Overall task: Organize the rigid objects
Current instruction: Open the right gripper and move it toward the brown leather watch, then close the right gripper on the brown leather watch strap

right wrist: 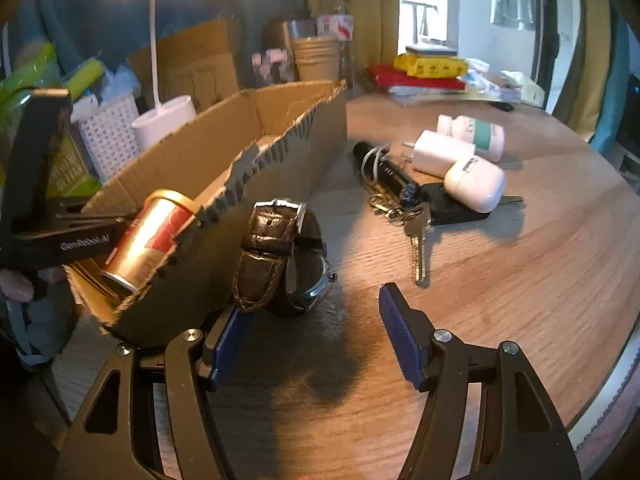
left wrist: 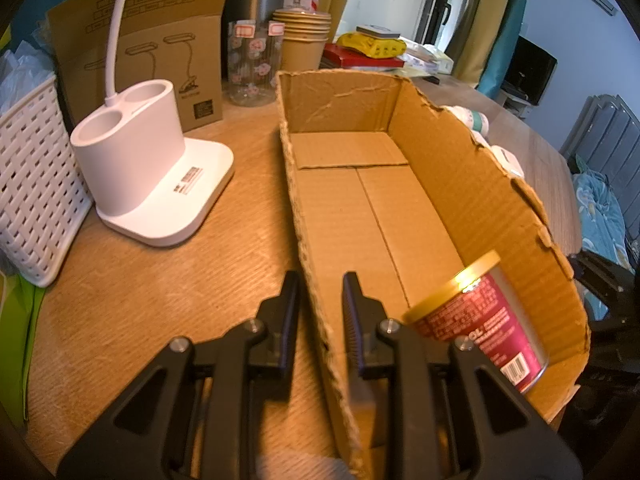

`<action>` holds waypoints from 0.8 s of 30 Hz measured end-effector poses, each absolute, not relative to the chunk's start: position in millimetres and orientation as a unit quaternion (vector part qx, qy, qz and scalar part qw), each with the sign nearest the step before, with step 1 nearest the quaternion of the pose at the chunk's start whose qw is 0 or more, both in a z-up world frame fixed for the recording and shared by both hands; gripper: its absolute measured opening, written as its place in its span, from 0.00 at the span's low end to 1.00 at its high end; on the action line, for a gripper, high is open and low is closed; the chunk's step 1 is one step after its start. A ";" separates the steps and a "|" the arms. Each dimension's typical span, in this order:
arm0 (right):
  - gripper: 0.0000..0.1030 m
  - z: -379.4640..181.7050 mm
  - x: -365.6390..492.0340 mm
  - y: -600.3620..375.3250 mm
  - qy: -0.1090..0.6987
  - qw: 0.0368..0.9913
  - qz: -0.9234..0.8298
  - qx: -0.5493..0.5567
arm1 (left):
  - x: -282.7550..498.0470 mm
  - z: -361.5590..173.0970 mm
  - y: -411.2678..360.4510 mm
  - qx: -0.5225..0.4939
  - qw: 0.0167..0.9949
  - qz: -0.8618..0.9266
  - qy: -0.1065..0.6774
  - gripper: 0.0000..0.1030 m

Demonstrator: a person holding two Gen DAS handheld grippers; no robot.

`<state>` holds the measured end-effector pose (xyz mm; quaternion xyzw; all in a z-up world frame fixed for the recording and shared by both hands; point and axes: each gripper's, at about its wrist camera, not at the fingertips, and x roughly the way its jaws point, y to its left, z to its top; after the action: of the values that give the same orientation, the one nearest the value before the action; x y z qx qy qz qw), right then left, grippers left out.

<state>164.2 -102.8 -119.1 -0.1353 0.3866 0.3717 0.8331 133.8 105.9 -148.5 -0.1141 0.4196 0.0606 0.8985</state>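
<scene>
An open cardboard box (left wrist: 360, 200) lies on the wooden table, with a red can with a gold lid (left wrist: 476, 320) on its side in the near corner. My left gripper (left wrist: 320, 284) is shut on the box's left wall, one finger inside and one outside. In the right wrist view a brown leather wristwatch (right wrist: 280, 256) stands on its edge against the box's outer wall (right wrist: 224, 264). My right gripper (right wrist: 312, 304) is open just short of the watch, its fingers apart from it. Beyond lie a black flashlight (right wrist: 384, 168), keys (right wrist: 416, 236), a white charger (right wrist: 436, 152), a white case (right wrist: 474, 184) and a white bottle (right wrist: 476, 132).
A white lamp base (left wrist: 148, 176) and a white woven basket (left wrist: 32, 200) stand left of the box. Paper cups (left wrist: 304, 40), a glass jar (left wrist: 252, 64) and stacked books (right wrist: 420, 76) are at the back. The table's rounded edge (right wrist: 608, 380) runs close on the right.
</scene>
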 end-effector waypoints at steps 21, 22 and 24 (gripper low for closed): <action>0.21 -123.2 186.5 -118.6 0.388 0.832 0.364 -0.157 | 135.7 -146.7 101.1 -0.104 0.900 0.039 0.422 0.23; 0.27 -122.6 187.7 -118.7 0.387 0.831 0.367 -0.159 | 136.1 -146.7 100.7 -0.103 0.900 0.037 0.422 0.23; 0.51 -121.4 189.4 -117.5 0.387 0.826 0.377 -0.160 | 136.1 -146.6 101.0 -0.103 0.900 0.036 0.422 0.23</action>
<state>189.4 -117.5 -121.4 -0.1597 0.3870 0.3773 0.8261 136.1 101.0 -146.6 -0.1031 0.4224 0.0360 0.8998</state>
